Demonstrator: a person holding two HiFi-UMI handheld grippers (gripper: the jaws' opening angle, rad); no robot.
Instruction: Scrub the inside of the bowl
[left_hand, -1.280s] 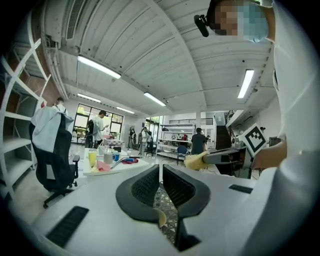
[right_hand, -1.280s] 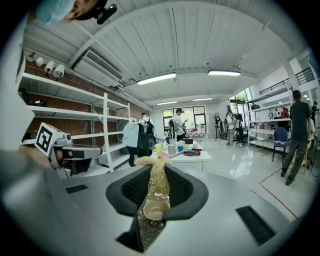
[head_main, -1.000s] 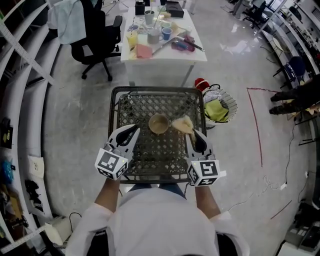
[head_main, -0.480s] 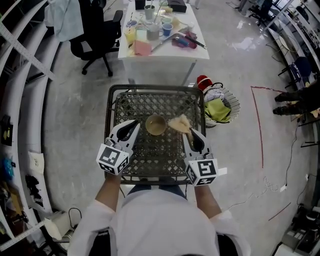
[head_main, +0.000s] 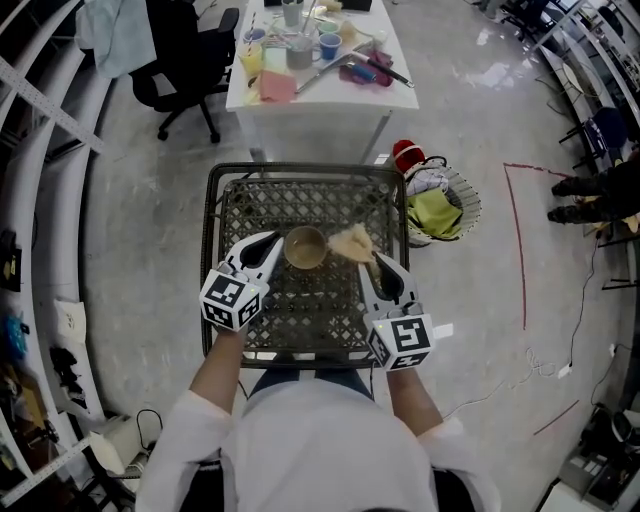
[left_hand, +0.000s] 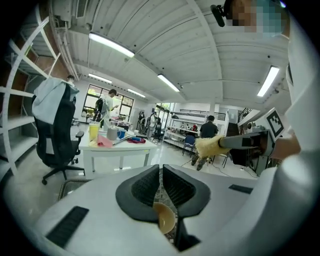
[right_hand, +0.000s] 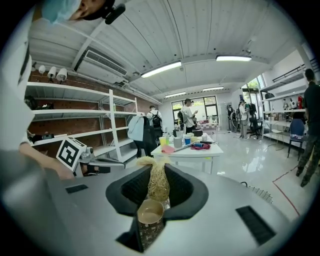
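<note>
Sitting on a wire-mesh table (head_main: 250, 205), a tan bowl (head_main: 305, 247) lay upright. Just left of the bowl, the left gripper (head_main: 270, 242) was closed and empty; just right, the right gripper (head_main: 370, 264) clenched a straw-coloured scrubber (head_main: 352, 243).

Head view: from high above, steeply down onto mesh tabletop (head_main: 300, 312), left tongs (head_main: 271, 243) and right tongs (head_main: 369, 263) near centre. Left gripper view and right gripper view: low, close, near level along own tongs, facing the room. Shared by all three: bowl (head_main: 304, 247), white tabletop (head_main: 340, 100). Left gripper view also catching the right tongs' scrubber (left_hand: 212, 146).
</note>
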